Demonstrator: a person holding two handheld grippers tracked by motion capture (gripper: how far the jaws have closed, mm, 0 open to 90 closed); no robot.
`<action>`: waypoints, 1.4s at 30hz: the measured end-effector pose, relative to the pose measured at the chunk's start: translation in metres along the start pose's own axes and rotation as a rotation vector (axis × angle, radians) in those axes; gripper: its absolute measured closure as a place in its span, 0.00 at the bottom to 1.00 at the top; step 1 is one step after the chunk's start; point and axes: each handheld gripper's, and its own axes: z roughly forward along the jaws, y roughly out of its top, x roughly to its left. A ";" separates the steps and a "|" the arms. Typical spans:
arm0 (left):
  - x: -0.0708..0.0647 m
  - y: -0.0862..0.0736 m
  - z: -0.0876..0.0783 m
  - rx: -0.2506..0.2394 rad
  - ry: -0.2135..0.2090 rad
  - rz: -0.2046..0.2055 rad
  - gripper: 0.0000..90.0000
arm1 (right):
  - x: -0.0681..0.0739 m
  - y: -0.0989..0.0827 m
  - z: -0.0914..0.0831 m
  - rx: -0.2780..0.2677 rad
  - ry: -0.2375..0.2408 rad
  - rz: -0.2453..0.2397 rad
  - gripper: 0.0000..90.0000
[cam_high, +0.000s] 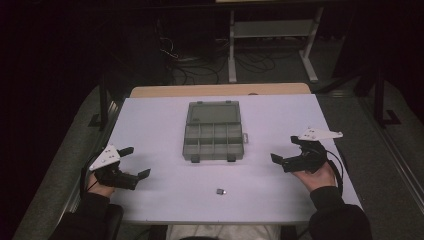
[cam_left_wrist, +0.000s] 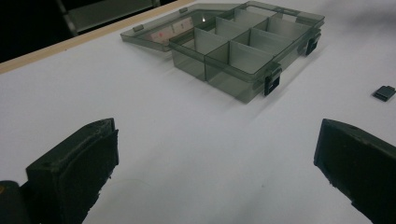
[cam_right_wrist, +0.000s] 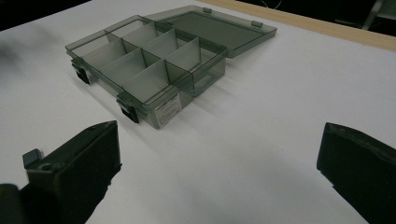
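A grey compartment box (cam_high: 213, 138) is seen at the middle of the white bench (cam_high: 150, 120), its lid (cam_high: 212, 113) laid open flat toward twelve o'clock. A small dark part (cam_high: 221, 191) lies at six o'clock of the box, well apart from it. The left gripper (cam_high: 134, 161) at eight o'clock and the right gripper (cam_high: 284, 148) at four o'clock are held with fingers spread wide, nothing gripped.
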 end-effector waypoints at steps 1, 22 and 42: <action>0.000 0.000 0.000 0.000 0.000 0.000 0.00 | 0.000 0.000 0.000 0.000 0.000 0.000 0.00; -0.001 0.000 0.000 0.004 -0.011 0.008 0.00 | 0.005 0.000 0.002 0.028 0.006 -0.021 0.00; -0.002 -0.001 0.000 0.018 0.001 0.011 0.00 | 0.021 0.022 0.001 0.079 0.058 -0.093 0.00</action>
